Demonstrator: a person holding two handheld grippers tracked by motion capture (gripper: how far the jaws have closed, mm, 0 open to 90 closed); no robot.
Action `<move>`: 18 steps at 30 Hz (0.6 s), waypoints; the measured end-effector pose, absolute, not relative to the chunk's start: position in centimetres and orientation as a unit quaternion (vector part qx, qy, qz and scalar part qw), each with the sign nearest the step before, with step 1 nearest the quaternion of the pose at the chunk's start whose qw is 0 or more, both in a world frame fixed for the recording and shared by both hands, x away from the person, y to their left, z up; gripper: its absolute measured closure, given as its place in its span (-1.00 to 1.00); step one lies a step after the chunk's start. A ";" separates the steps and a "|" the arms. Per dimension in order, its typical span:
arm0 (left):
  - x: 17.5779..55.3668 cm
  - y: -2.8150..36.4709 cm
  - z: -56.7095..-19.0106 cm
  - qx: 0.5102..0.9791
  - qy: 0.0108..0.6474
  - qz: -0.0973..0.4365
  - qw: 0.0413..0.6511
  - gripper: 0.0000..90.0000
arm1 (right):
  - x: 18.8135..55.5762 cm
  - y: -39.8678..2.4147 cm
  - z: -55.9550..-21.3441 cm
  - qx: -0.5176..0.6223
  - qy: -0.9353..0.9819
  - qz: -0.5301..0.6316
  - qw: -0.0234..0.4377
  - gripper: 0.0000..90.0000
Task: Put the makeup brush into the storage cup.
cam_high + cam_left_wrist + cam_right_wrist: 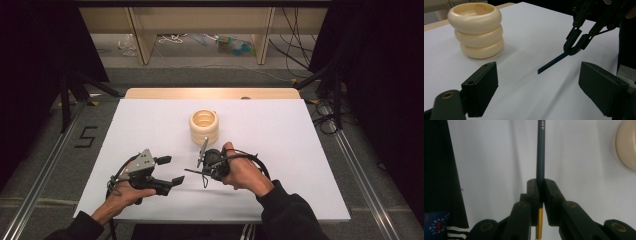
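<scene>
White table [150, 125] carries a cream ringed holder [204, 127] near its middle, while nearer the person the left gripper [170, 171] hovers with jaws spread and bare, and the right gripper [540, 191] clamps a dark-blue pencil [540, 152].

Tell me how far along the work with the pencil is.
Done: the right hand-held gripper is shut on the dark pencil, lifted off the white table. In hand: the left hand-held gripper is open, facing the pencil. Left: probably handing it over or dropping it into the cream ringed holder, which looks empty.
</scene>
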State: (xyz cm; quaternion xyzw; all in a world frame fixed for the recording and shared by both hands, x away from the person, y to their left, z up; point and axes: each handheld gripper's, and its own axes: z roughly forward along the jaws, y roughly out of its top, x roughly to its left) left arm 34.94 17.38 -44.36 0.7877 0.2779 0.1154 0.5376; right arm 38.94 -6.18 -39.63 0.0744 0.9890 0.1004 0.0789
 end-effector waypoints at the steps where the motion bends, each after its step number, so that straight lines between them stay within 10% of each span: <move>1: 35.0 17.2 -44.4 0.790 0.276 0.110 0.537 -0.65 | 38.8 -6.0 -39.6 0.068 0.989 0.103 0.080 0.85; 18: 35.5 16.0 -44.5 0.825 0.253 0.075 0.500 -0.65 | 37.7 -4.9 -39.6 0.034 0.992 0.096 0.079 0.85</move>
